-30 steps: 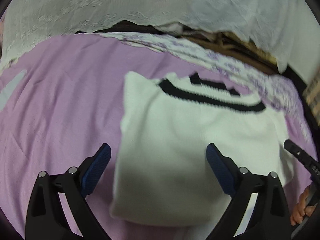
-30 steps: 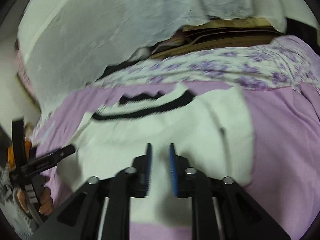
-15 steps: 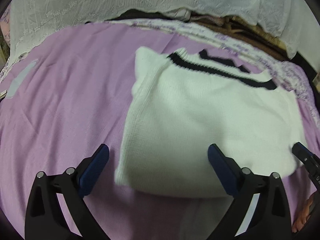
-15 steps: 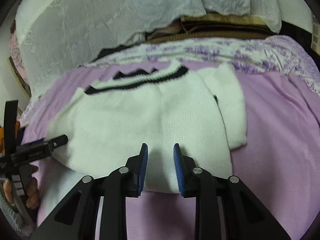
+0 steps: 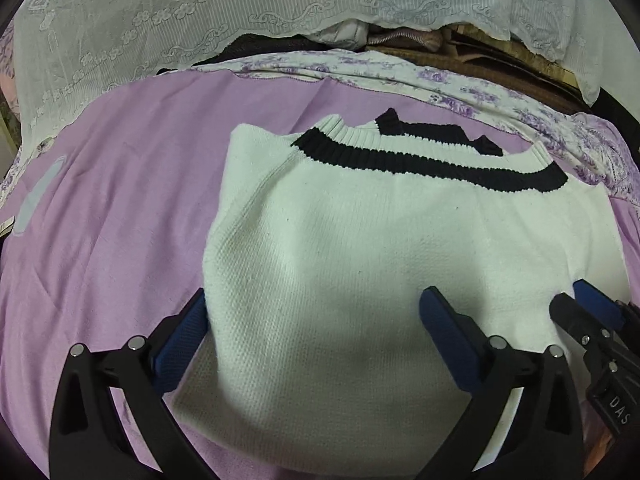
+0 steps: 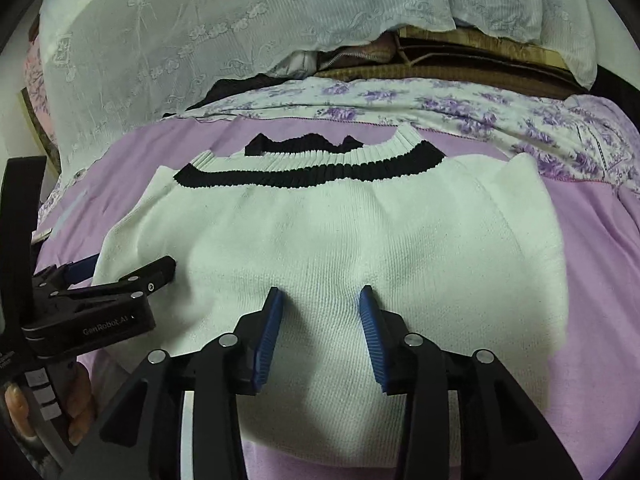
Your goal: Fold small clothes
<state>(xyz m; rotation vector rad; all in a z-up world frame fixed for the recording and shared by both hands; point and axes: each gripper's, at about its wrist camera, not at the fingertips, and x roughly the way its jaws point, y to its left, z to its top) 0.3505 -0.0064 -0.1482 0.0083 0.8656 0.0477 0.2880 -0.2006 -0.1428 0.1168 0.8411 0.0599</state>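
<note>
A white knitted sweater [image 5: 380, 260] with a black neck band lies flat on the purple sheet [image 5: 120, 200], neck away from me. My left gripper [image 5: 316, 320] hovers low over its near left part. Its jaws are wide and still opening, the left finger at the sweater's left edge, and nothing is pinched. My right gripper [image 6: 320, 320] is over the near middle of the sweater [image 6: 340, 240]. Those jaws are opening too, with the knit below them and the pads not pressing. One sleeve [image 6: 532, 220] lies folded along the right side. Each gripper shows in the other's view, the right [image 5: 580, 308] and the left [image 6: 132, 272].
A white lace cloth [image 5: 200, 20] hangs across the back. A floral purple sheet [image 6: 440, 108] borders the far edge, with a brown folded stack [image 6: 460, 56] behind it. A person's hand [image 6: 24, 412] holds the left gripper's handle. Bare purple sheet stretches left and right of the sweater.
Both grippers have come forward and lower onto the sweater's near part. The right jaws have spread from nearly shut to a clear gap. The left jaws widened slightly.
</note>
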